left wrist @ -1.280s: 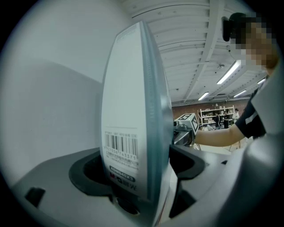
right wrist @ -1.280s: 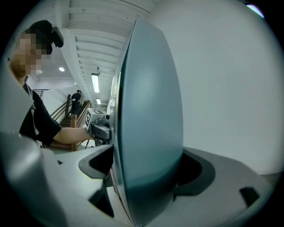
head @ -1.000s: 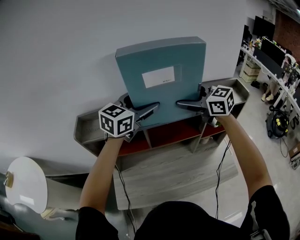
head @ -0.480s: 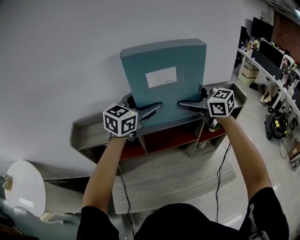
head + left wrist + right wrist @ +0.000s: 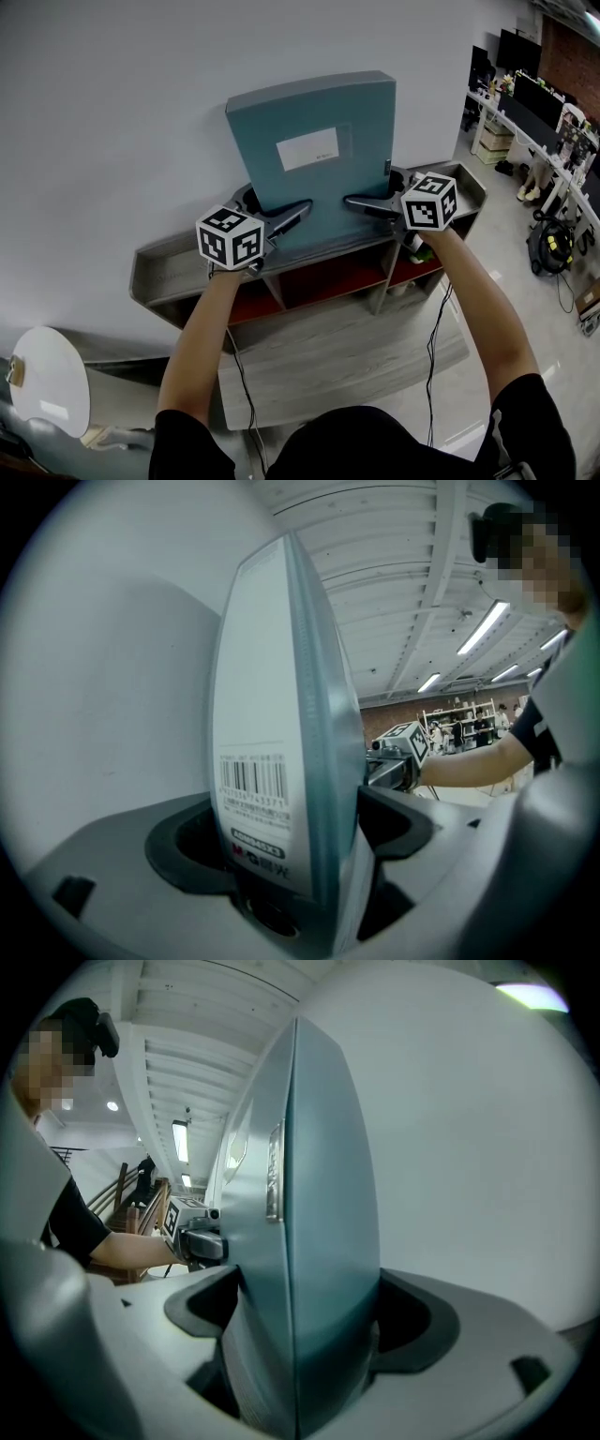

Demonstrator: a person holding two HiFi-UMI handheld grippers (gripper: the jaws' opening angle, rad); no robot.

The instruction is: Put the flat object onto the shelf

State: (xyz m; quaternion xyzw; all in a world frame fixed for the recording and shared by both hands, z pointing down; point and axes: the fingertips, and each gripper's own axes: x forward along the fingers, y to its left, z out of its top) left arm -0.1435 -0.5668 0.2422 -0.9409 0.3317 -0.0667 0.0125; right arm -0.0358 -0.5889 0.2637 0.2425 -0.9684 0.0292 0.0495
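Note:
A flat teal file box with a white label stands upright against the white wall, above the top board of a grey shelf unit. My left gripper is shut on the box's lower left edge and my right gripper is shut on its lower right edge. In the left gripper view the box's white barcode spine fills the jaws. In the right gripper view its teal edge sits clamped between the jaws. The box's bottom edge is hidden behind the grippers.
The shelf unit has red-backed compartments under its top board and a grey wooden board below. A white round table is at lower left. Desks with monitors stand at far right.
The box and both grippers have shifted slightly left and up in the head view; both grips are unchanged.

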